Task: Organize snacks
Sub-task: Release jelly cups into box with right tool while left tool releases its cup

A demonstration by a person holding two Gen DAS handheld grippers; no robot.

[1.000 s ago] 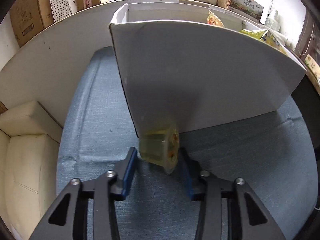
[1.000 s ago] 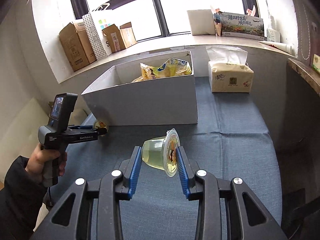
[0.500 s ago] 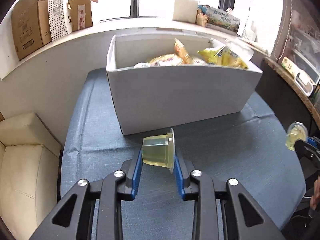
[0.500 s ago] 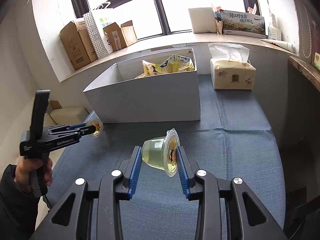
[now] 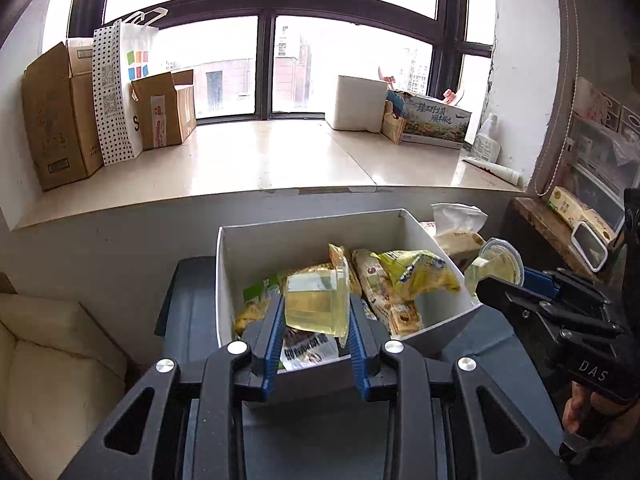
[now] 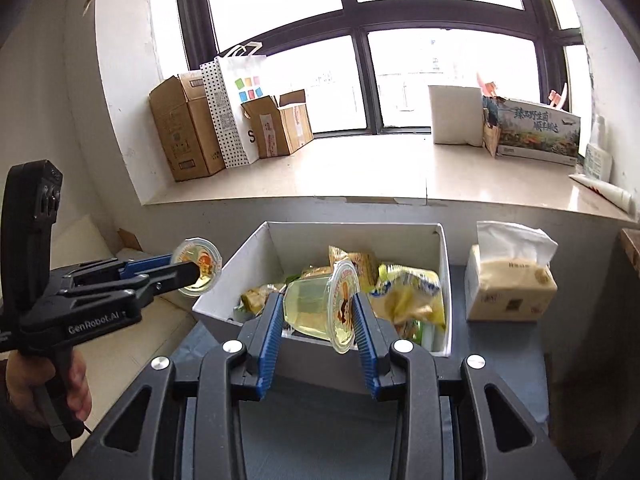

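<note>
My left gripper point(image 5: 316, 312) is shut on a clear yellow jelly cup point(image 5: 316, 304) and holds it above the near edge of the white box point(image 5: 224, 276). The box holds several snack packets point(image 5: 412, 276). My right gripper point(image 6: 318, 312) is shut on a second jelly cup point(image 6: 316, 308) with a printed lid, also held above the box's near wall point(image 6: 316, 356). In the left wrist view the right gripper point(image 5: 496, 276) and its cup show at the right. In the right wrist view the left gripper point(image 6: 198, 266) with its cup shows at the left.
A tissue pack point(image 6: 510, 280) stands right of the box on the blue-grey tabletop point(image 6: 500, 344). Behind is a windowsill with cardboard boxes point(image 6: 188, 128) and a printed carton point(image 6: 532, 128). A cream cushion point(image 5: 52, 364) lies at the left.
Both grippers have risen from table height with their jelly cups and now stand over the box's near edge. The box's inside has come into view.
</note>
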